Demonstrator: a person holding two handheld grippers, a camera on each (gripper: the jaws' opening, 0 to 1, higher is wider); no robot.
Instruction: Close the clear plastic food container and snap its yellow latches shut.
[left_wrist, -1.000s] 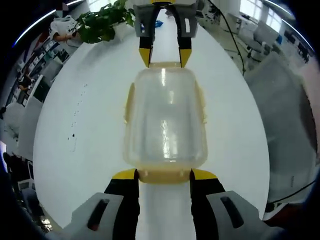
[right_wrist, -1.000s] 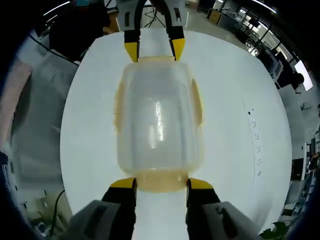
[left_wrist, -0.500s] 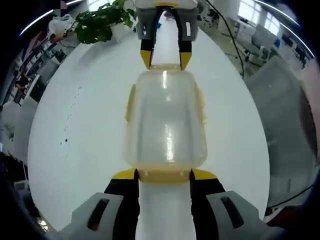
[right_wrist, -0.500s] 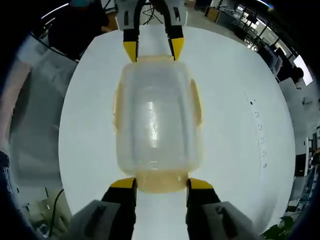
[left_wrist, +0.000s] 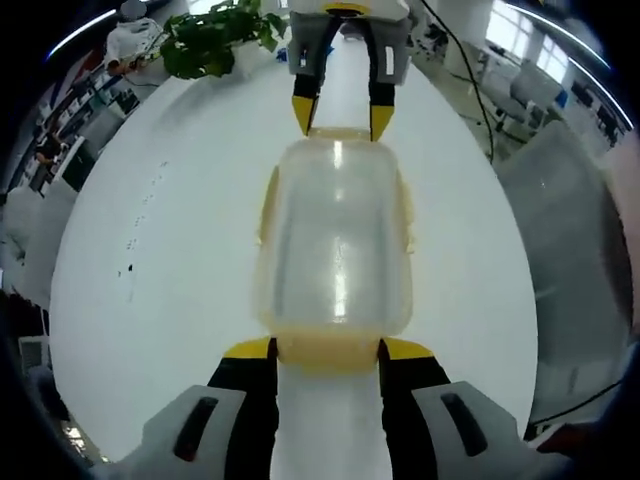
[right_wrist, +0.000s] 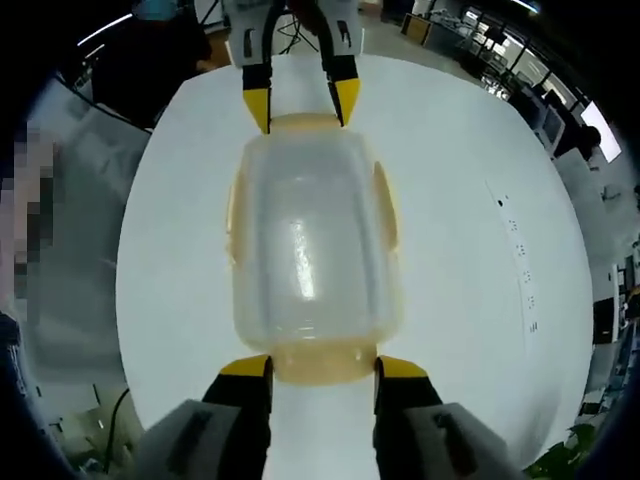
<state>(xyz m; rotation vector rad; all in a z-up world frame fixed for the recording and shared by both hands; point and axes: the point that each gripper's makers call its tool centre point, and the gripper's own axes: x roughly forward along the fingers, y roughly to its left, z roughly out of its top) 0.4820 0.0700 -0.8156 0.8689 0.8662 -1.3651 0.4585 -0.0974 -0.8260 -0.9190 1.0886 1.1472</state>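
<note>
Where both jaws meet: container (left_wrist: 335, 240).

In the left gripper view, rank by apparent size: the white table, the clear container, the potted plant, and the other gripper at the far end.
1. White table, largest.
2. Clear container.
3. and 4. Right gripper and potted plant look about alike; both sit farther from the camera, so I won't rank them.

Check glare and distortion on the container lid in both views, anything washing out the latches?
Left gripper view: narrow vertical glare streak down the container lid, end latch readable, fisheye bows the white table. Right gripper view: softer glare patch on the lid, side latches pale and low-contrast, near latch clear.
</note>
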